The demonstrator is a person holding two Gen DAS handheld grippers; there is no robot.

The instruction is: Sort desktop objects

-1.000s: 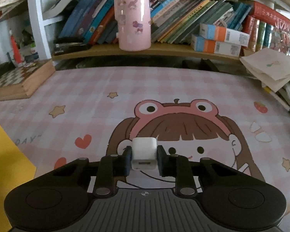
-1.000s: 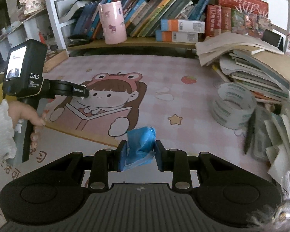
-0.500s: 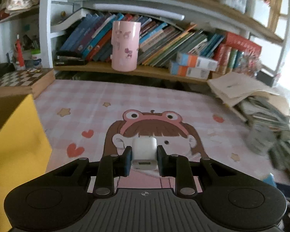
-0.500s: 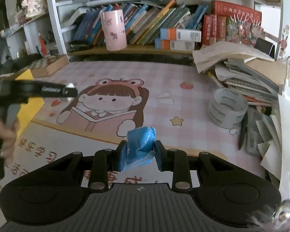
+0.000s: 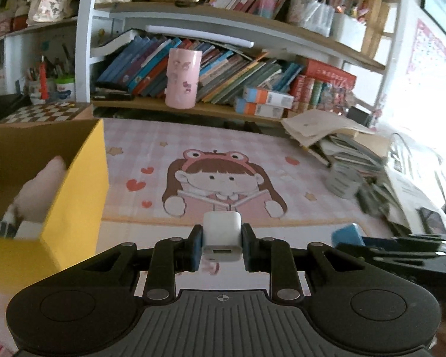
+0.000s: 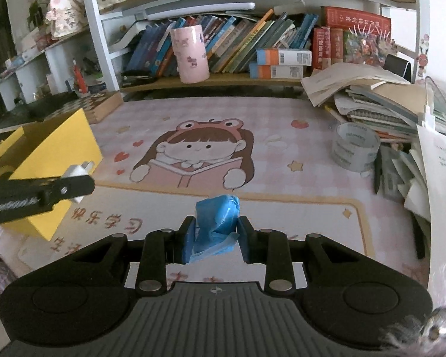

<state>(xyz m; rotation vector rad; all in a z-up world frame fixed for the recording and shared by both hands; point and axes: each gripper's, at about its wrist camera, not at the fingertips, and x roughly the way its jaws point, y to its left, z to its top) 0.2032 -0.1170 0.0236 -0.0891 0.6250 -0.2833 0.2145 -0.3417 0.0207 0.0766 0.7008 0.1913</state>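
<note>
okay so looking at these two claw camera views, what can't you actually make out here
- Yellow box contents: left wrist view, its near wall hides most; only a blurred pale shape shows inside.
- Book stack at right: left wrist view, motion blur and window glare.
- Tape roll printing: right wrist view, too small.
- Blue wrapper: whatever is inside stays hidden.

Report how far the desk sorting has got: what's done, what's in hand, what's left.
Done: the yellow box already holds some items, too blurred to identify.
In hand: the left gripper is shut on a white charger, beside the box; the right gripper is shut on a crumpled blue bag, above the mat.
Left: neither is in the box yet. A tape roll remains on the mat.
</note>
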